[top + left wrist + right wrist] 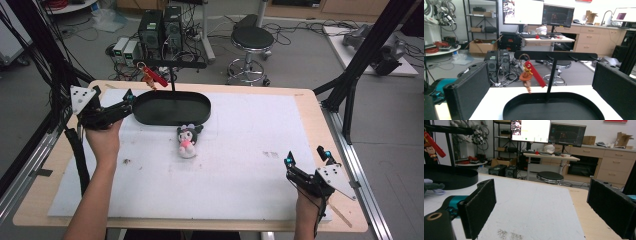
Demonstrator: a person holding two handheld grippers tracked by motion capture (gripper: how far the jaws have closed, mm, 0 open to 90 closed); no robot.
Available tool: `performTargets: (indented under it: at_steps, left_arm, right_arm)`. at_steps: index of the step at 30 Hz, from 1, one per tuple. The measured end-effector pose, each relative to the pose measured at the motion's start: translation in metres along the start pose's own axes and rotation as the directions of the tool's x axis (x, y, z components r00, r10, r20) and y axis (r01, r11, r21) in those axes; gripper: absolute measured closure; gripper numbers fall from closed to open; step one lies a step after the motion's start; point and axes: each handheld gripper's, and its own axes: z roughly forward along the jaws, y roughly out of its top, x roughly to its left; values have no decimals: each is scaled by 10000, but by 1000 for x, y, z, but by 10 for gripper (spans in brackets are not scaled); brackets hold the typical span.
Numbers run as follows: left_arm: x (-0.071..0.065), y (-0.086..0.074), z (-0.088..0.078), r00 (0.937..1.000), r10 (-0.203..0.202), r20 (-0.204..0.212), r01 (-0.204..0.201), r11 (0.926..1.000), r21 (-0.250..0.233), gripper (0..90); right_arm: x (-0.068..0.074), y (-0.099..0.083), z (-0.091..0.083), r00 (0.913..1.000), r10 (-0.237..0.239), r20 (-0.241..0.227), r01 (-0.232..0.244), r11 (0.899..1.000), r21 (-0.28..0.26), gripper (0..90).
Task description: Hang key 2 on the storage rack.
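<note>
Black oval tray (150,117) with black upright stand and crossbar (554,55). Hanging from the bar by a gold ring: red strap (535,75) and brown figure charm (526,77). On white matting (240,150) over a pale wood worktop (320,130), plush doll (188,140) in white with black hair and a pink middle. Black left tongs (131,98) and black right tongs (306,156), both tipped in teal, each topped by a grey three-cornered plate with dark dots. Faint dark specks on the white matting.
</note>
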Motion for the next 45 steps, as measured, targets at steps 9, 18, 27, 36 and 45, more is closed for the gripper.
performTargets:
  at_steps: [9,18,27,36,45]
  left_arm:
    - [-17,-2,-3,9999,-118,121,114,9994,313,17]
    - [-35,-12,-5,9987,-220,449,197,9985,514,17]
    - [-55,-22,-6,9945,-249,1013,160,9960,880,17]
    - [-73,-32,-3,9888,-372,1443,155,9888,1485,17]
    - [-90,-46,0,9842,-532,1688,175,9783,2064,17]
  right_arm:
    - [-2,2,-3,9998,179,-36,-179,9997,-163,79]
    - [-2,4,-4,9997,248,-61,-250,9993,-265,79]
    - [-3,4,-5,9996,284,-38,-285,9991,-308,79]
    - [-5,5,-6,9995,331,10,-331,9987,-381,79]
    - [-6,6,-7,9992,394,65,-390,9982,-465,79]
